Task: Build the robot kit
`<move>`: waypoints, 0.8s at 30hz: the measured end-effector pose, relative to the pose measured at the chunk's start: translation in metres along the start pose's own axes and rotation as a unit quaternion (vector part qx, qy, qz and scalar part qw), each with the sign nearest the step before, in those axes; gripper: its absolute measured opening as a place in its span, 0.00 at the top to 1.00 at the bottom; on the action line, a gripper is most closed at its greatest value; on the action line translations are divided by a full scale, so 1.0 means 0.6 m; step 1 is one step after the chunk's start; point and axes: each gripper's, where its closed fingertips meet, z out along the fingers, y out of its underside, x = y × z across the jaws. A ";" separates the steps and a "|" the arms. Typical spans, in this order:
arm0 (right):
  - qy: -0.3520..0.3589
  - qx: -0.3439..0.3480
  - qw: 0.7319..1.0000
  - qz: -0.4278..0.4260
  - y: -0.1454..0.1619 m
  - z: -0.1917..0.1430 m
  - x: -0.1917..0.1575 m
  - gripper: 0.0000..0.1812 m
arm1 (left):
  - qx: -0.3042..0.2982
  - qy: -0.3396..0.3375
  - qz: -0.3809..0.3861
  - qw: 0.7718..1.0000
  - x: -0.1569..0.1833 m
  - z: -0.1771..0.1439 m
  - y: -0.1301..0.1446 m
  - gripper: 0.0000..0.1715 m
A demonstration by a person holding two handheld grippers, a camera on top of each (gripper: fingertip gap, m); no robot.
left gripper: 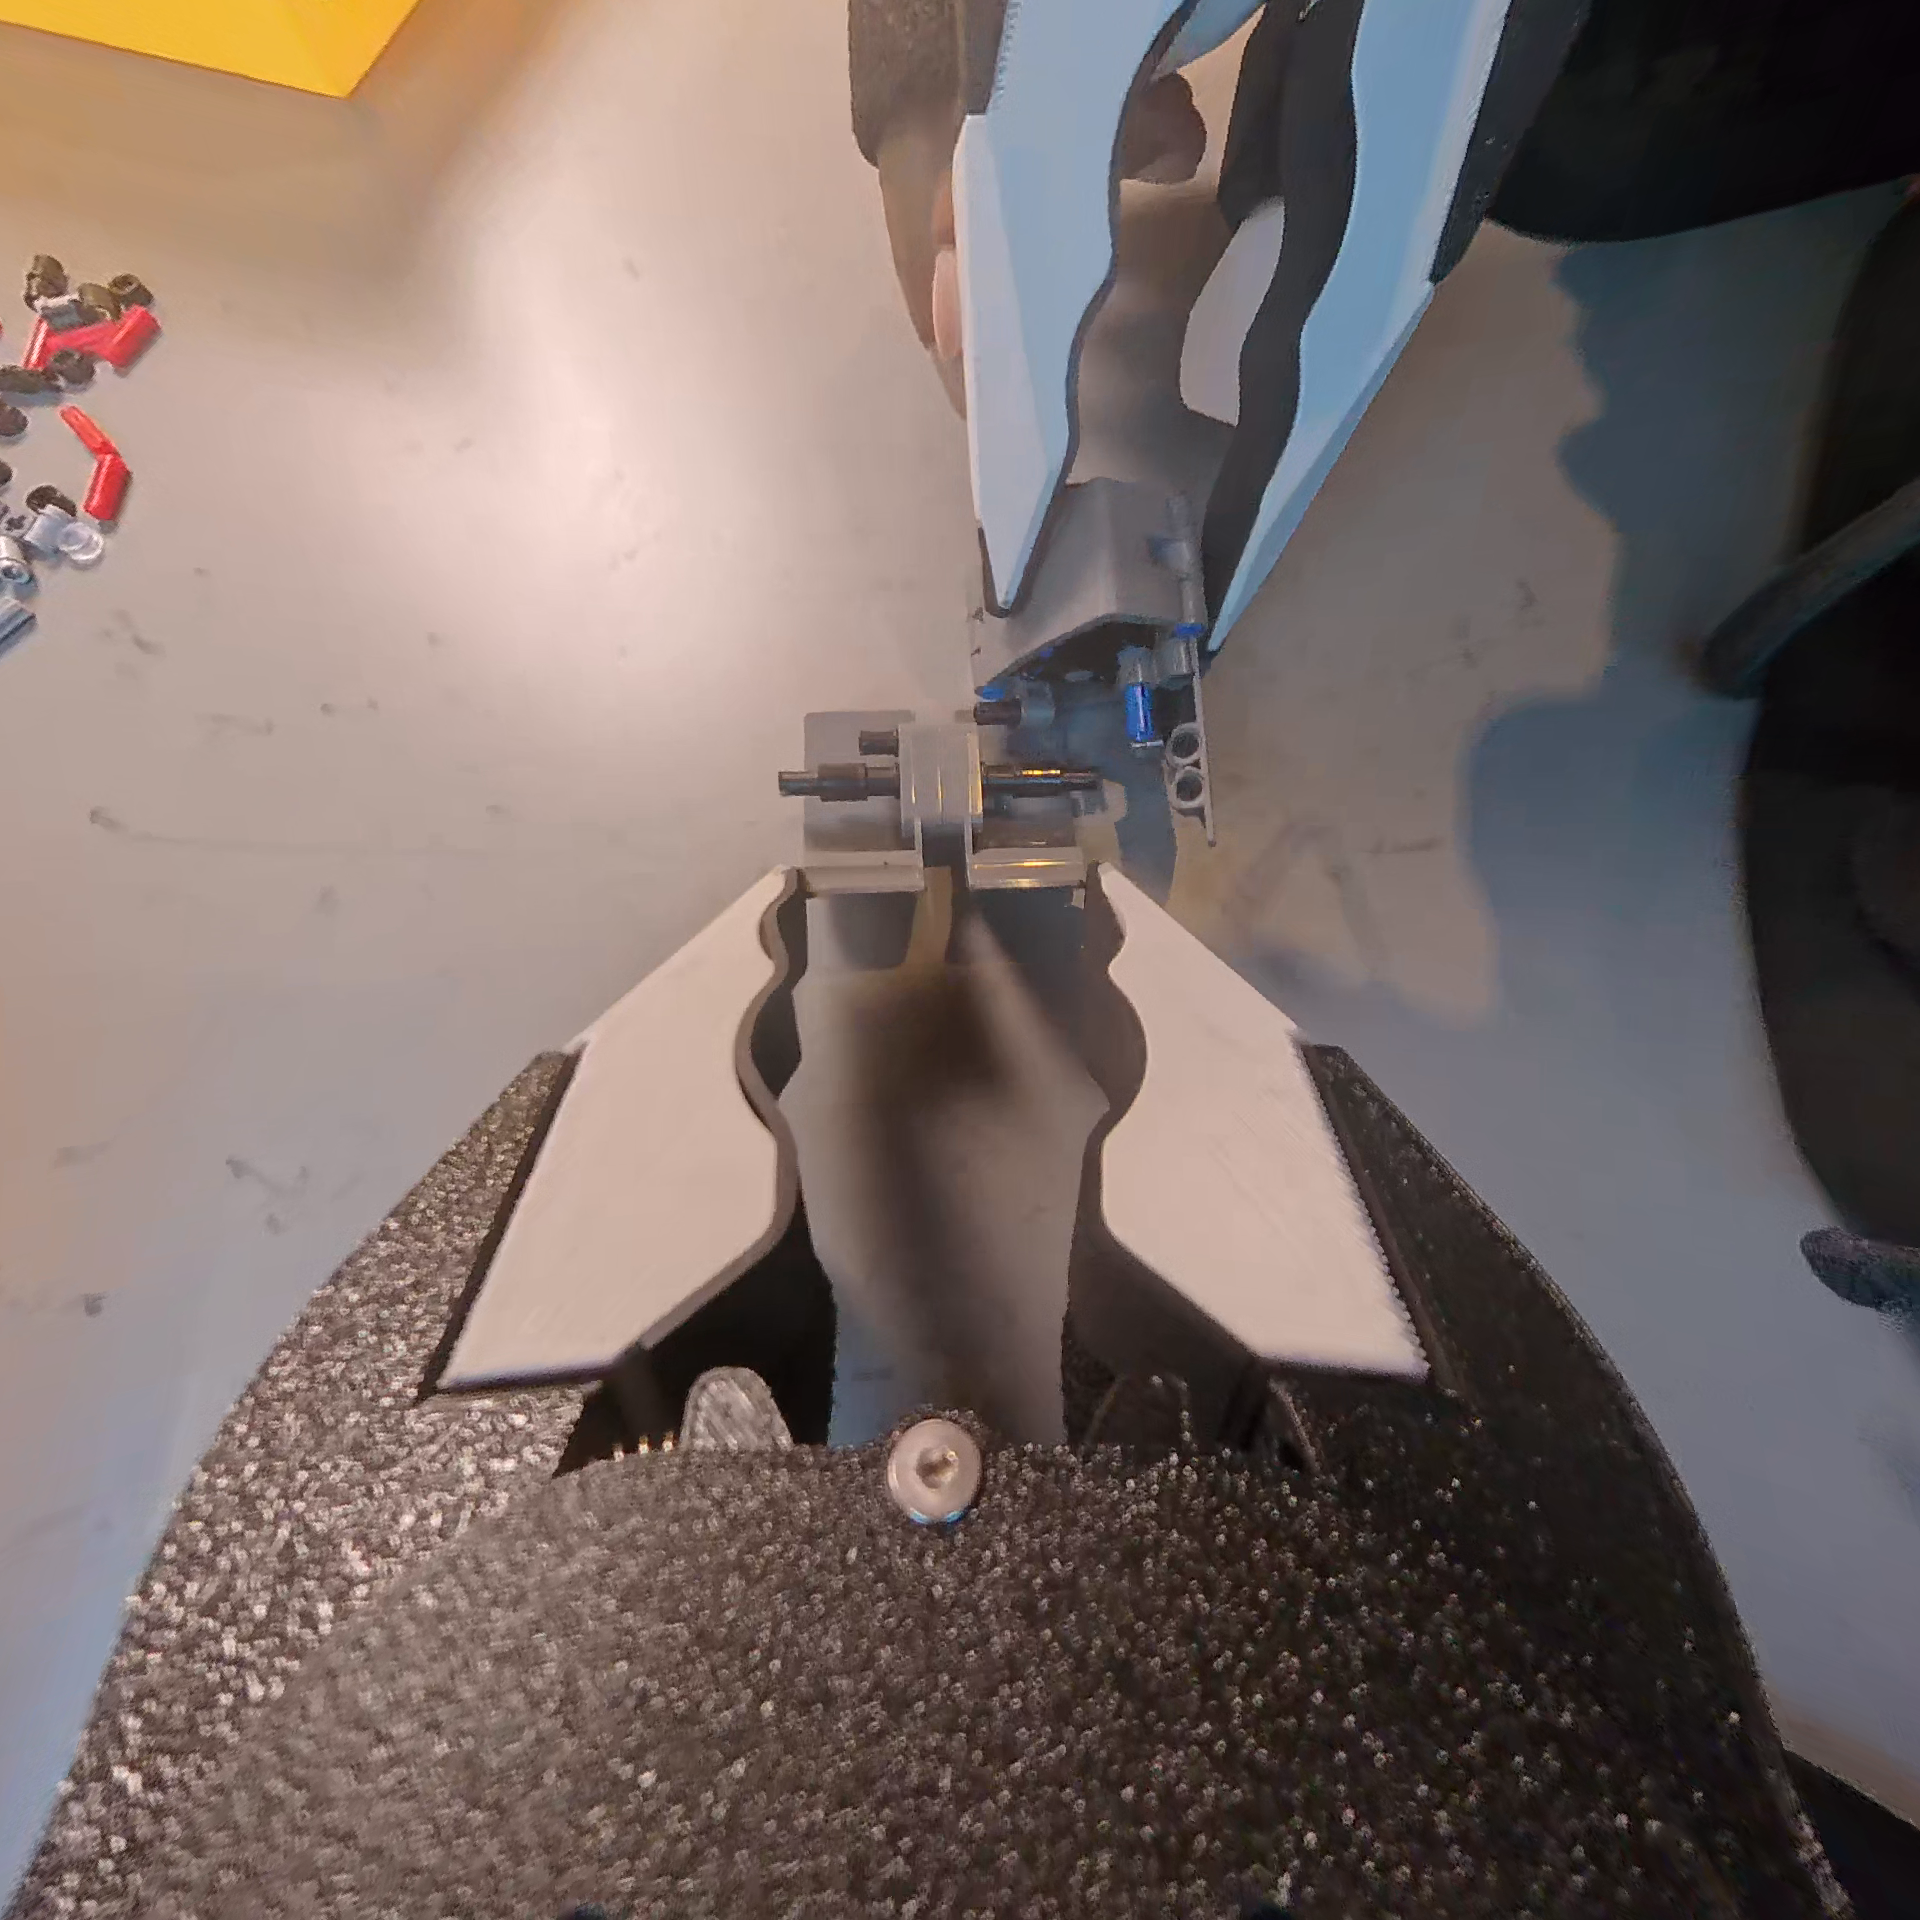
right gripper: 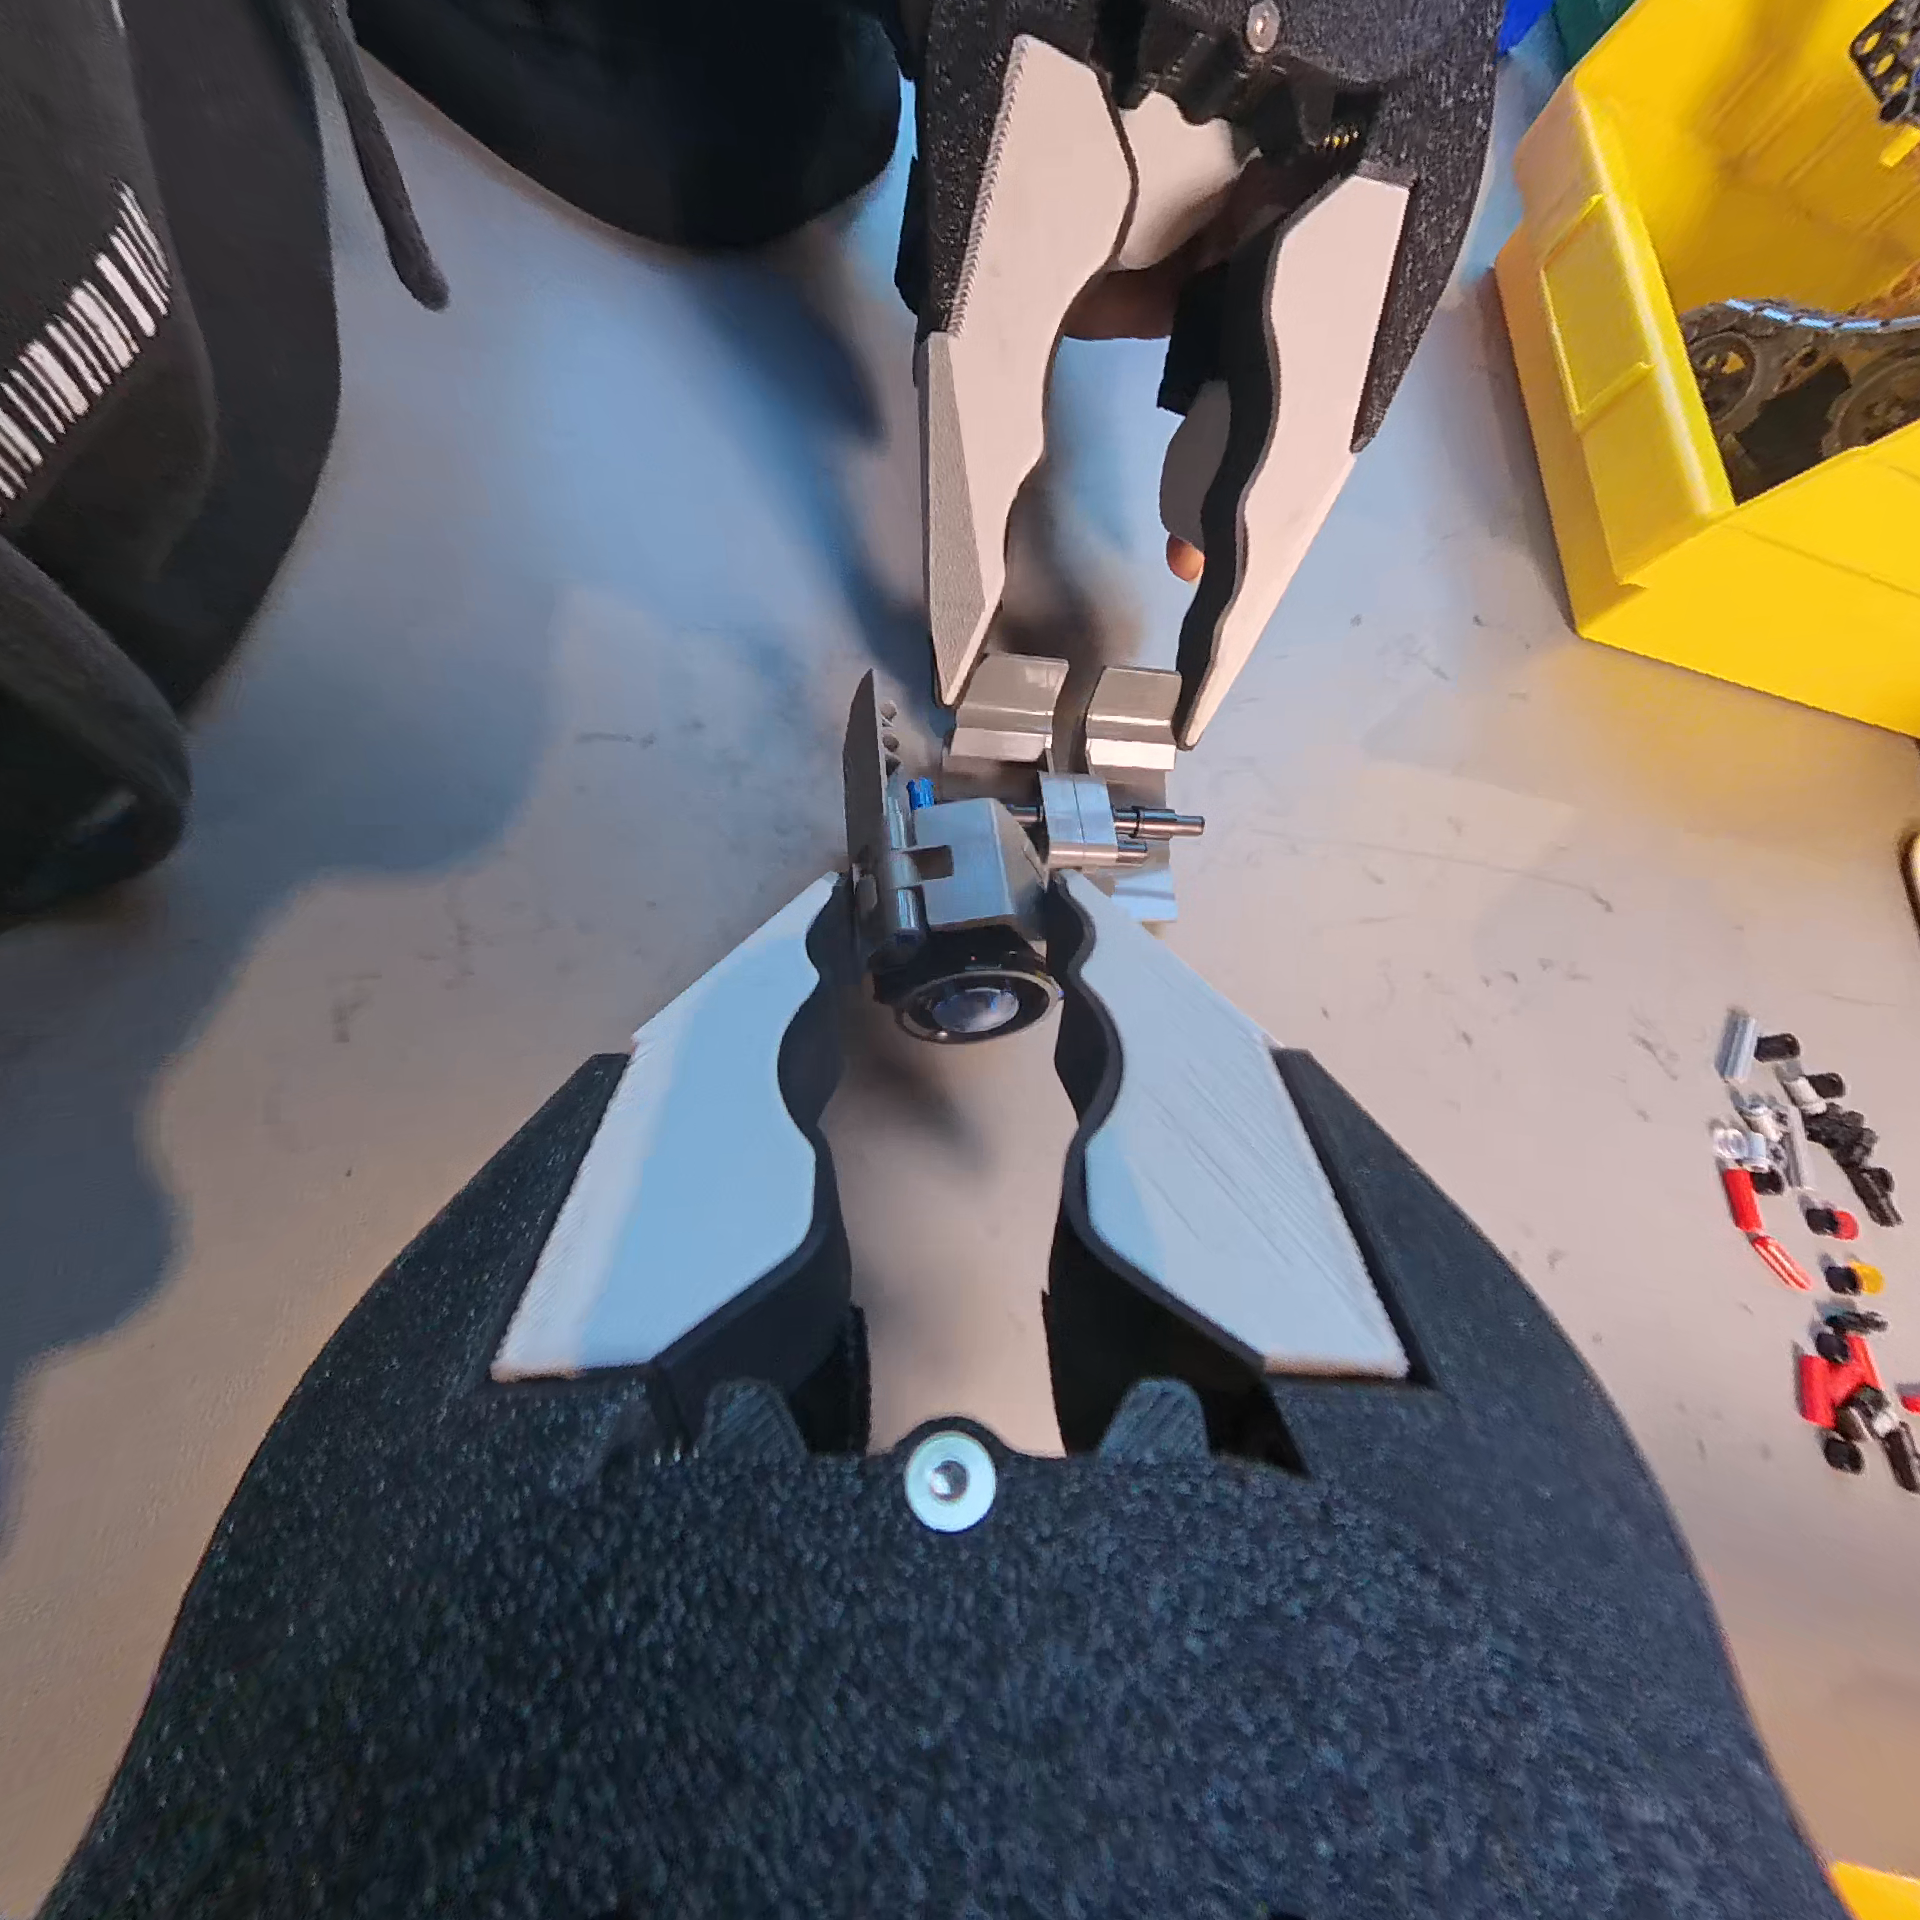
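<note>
Left wrist view: left gripper [left gripper: 948, 883] clamps the near end of a grey brick assembly [left gripper: 940, 795] over the grey table [left gripper: 468, 727].
Left grip: fingertips pinch two grey flanged blocks, one per side; jaws narrow, closed on the part.
Far end: right gripper [left gripper: 1101, 623] comes in from the top and grasps the other end; blue pins and a holed grey beam show there, detail blurred.
Cut off: loose red, black and grey pieces [left gripper: 62, 416] run off the left edge; yellow bin corner [left gripper: 208, 42] at the top.
Right wrist view: right gripper [right gripper: 945, 894] is closed around a grey block with a black round lens-like piece [right gripper: 961, 1003] facing the camera.
Only here: that round piece, hidden in the other view; yellow bin [right gripper: 1662, 468] holds tracked wheels; a person's dark sleeve [right gripper: 156, 364] at left.
Opposite: left gripper [right gripper: 1070, 707] holds the flanged blocks from above.
Assembly [right gripper: 1039, 821]: between both grippers; black axle sticks out sideways. Cannot tell if it touches the table.
Loose pieces [right gripper: 1808, 1226]: well apart, at right.
</note>
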 end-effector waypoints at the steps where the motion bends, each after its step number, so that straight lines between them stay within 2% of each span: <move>1: -0.003 0.002 1.000 0.001 -0.001 0.000 -0.001 0.80 | 0.002 0.001 -0.001 1.000 0.001 0.000 -0.001 0.69; 9: -0.014 0.044 0.999 0.004 -0.015 -0.001 -0.006 0.81 | -0.002 0.007 -0.003 1.000 0.005 0.003 0.001 0.69; 14: -0.010 0.117 0.993 0.023 -0.054 -0.020 0.004 0.81 | -0.007 0.008 0.001 1.000 0.007 0.005 0.005 0.69; 20: -0.028 0.072 0.997 0.023 -0.022 0.003 -0.008 0.81 | -0.007 0.014 0.000 1.000 0.009 0.004 0.005 0.69; 24: -0.027 0.064 0.997 0.022 -0.020 0.006 -0.005 0.80 | -0.004 0.014 0.001 1.000 0.010 0.003 0.004 0.69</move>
